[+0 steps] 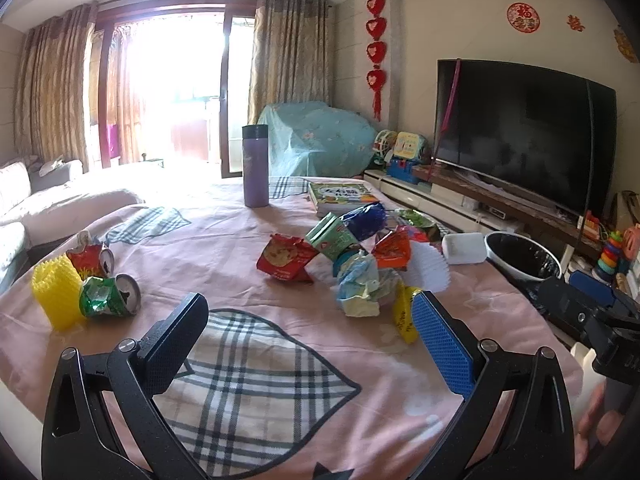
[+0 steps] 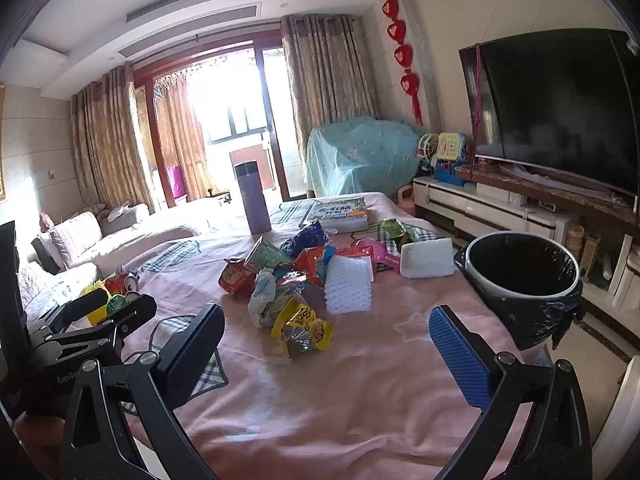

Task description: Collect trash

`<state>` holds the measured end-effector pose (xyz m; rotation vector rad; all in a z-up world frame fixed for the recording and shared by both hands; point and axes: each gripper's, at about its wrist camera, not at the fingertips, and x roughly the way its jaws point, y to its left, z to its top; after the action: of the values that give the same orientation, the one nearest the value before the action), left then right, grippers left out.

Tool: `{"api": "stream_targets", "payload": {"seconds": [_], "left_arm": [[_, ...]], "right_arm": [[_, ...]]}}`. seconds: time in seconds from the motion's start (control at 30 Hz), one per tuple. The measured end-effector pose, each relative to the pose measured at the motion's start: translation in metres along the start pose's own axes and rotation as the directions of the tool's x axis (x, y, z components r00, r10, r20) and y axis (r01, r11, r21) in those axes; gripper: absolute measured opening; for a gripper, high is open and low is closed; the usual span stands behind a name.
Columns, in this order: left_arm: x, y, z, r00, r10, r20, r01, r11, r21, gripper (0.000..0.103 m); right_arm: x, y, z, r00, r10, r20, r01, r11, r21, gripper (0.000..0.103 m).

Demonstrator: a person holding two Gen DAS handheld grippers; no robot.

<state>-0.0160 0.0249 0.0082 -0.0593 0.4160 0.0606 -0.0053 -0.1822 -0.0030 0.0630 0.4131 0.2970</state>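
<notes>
Crinkly wrappers [image 2: 304, 326] (foil?) nr round bin [image 2: 524, 268].

A pink cloth [image 2: 360, 392] with plaid patches covers the table. On it lie snack wrappers [image 2: 280, 280], crushed cans [image 1: 116, 292], a purple flask [image 2: 252, 198] and books [image 2: 340, 212].
</notes>
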Motion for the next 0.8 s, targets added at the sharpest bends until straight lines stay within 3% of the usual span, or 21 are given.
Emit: {"api": "stream_targets", "payload": {"seconds": [0.17,0.33,0.43,0.8], "left_arm": [[0.014,0.006,0.000,1.000,0.002,-0.030,-0.002,1.000,0.004,0.103],[0.038,0.009,0.001,0.996,-0.026,-0.089,0.027,1.000,0.005,0.096],[0.056,0.009,0.002,0.990,-0.054,-0.130,0.056,0.998,0.009,0.094],[0.111,-0.007,0.003,0.965,-0.110,-0.236,0.121,0.992,0.029,0.094]], "right_arm": [[0.017,0.002,-0.004,0.996,0.044,-0.078,-0.043,0.999,0.011,0.099],[0.045,0.002,-0.008,0.983,0.102,-0.153,-0.098,0.995,0.031,0.078],[0.062,0.000,-0.011,0.973,0.122,-0.194,-0.115,0.992,0.044,0.071],[0.121,-0.008,-0.021,0.920,0.170,-0.353,-0.153,0.985,0.076,0.051]]}}
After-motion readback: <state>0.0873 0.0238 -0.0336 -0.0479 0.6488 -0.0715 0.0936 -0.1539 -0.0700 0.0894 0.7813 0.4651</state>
